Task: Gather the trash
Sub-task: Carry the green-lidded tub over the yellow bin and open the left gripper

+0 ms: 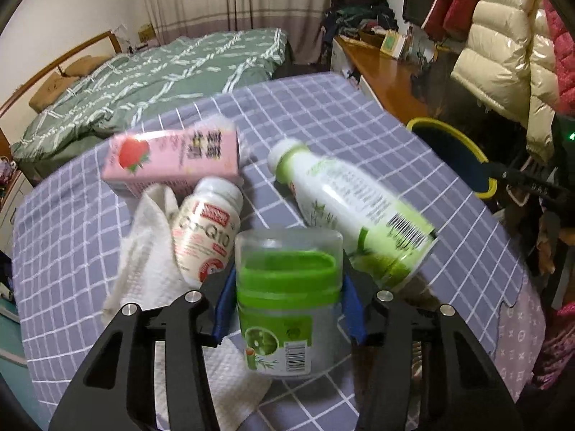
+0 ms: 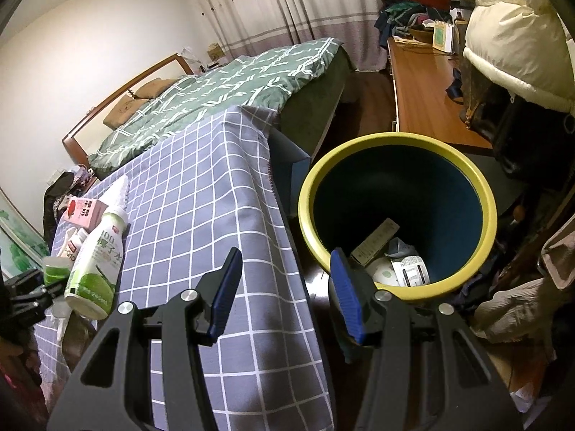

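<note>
The small green-lidded jar [image 1: 287, 298] hides the inner faces of the blue pads of the left gripper [image 1: 287, 309], so contact there cannot be confirmed. Motion blur smears the label text on the coconut drink bottle [image 1: 352, 212] and the pink strawberry carton [image 1: 172, 161]. The paper towel [image 1: 151, 251] runs under the pill bottle [image 1: 206, 230] and behind the gripper frame. In the right wrist view, the litter in the yellow-rimmed bin [image 2: 395, 143] is partly covered by one pad of the right gripper [image 2: 284, 291]; its printing is too small to read.
</note>
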Action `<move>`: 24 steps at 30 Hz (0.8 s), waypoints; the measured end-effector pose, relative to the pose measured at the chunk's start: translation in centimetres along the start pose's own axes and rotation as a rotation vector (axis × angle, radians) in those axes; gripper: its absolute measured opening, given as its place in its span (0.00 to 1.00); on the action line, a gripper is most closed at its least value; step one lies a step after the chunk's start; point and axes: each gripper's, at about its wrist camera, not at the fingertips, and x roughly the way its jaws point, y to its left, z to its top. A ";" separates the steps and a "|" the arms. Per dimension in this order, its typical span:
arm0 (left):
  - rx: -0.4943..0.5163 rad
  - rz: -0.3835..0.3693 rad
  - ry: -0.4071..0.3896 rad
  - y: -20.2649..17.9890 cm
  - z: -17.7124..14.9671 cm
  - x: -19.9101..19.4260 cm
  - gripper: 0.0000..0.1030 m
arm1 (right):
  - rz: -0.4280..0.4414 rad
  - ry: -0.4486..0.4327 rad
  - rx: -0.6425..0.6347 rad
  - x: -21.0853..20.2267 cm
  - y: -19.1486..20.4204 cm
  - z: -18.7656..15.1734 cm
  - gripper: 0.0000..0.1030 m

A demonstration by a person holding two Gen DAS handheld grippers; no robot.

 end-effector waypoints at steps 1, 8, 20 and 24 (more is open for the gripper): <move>0.002 0.004 -0.011 -0.1 0.2 -0.5 0.48 | 0.004 -0.002 0.000 -0.2 -0.1 0.0 0.47; 0.006 0.018 -0.087 -0.9 2.0 -4.2 0.48 | 0.037 -0.015 0.009 -0.9 -0.5 0.0 0.47; 0.116 -0.097 -0.127 -9.6 8.1 -4.8 0.48 | -0.009 -0.090 0.069 -3.2 -5.6 -0.4 0.47; 0.158 -0.159 -0.116 -14.5 10.6 -2.7 0.48 | -0.058 -0.118 0.104 -4.4 -8.5 -0.8 0.47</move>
